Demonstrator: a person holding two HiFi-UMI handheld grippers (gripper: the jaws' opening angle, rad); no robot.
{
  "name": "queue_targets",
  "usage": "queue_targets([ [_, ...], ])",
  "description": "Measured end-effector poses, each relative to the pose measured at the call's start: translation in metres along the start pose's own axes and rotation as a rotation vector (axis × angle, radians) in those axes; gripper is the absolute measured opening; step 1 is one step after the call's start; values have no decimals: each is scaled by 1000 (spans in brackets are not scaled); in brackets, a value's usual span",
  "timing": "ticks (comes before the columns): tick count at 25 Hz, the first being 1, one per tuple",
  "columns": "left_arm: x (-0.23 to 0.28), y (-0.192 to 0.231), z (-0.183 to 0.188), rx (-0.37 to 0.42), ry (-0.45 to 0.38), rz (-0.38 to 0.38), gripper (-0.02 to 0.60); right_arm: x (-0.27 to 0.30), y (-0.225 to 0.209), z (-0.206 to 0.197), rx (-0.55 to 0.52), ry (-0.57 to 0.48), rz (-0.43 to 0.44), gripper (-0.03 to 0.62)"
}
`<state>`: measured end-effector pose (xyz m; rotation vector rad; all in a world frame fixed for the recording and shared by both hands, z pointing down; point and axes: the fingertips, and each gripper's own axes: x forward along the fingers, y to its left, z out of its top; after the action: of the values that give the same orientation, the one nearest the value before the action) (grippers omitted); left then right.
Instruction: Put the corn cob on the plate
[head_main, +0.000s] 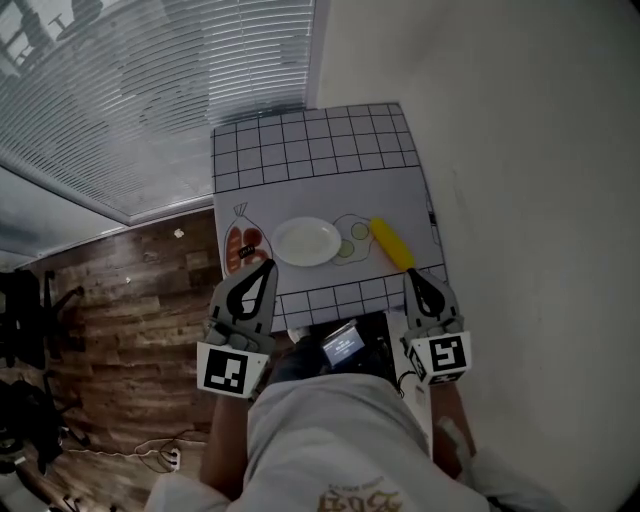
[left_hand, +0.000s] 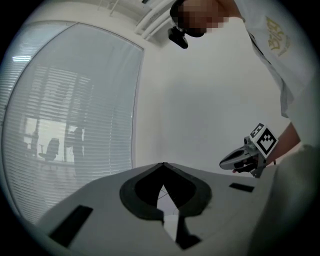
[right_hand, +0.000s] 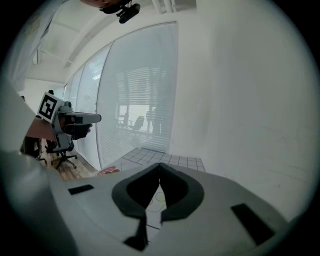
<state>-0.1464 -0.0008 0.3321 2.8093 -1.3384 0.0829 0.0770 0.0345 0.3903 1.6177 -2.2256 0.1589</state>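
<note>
Corn cob (head_main: 392, 243): yellow, lying slantwise on the right side of the table, just right of the green-slice bag and apart from the plate.
Plate (head_main: 307, 241): white, mid-table, between the two bags.
Green-slice bag (head_main: 350, 243): looks clear, holds pale green rounds.
Red bag (head_main: 245, 247): left of the plate, holds red pieces.
Right gripper (head_main: 410, 273): jaws closed on nothing, tip near the cob's near end.
Left gripper (head_main: 268, 265): jaws closed on nothing, at the near left edge.
Table (head_main: 300, 190): white sheet, grid bands at the far and near ends.
Room: wood floor (head_main: 130, 300) and blinds (head_main: 150, 90) to the left, white wall (head_main: 530, 180) to the right.
</note>
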Motion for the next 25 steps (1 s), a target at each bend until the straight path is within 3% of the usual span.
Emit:
queue_targets([
  [4, 7, -1, -1, -13, -2, -26, 8, -6, -4, -9, 9, 30, -30, 6],
  [10, 18, 1, 5, 62, -33, -16, 8, -10, -17, -12, 13, 34, -73, 8],
  [19, 56, -22, -1, 129, 23, -159, 8, -2, -29, -24, 63, 50, -114, 8],
  [25, 87, -44, -7, 272, 65, -266, 8, 4, -45, -34, 90, 69, -143, 8],
])
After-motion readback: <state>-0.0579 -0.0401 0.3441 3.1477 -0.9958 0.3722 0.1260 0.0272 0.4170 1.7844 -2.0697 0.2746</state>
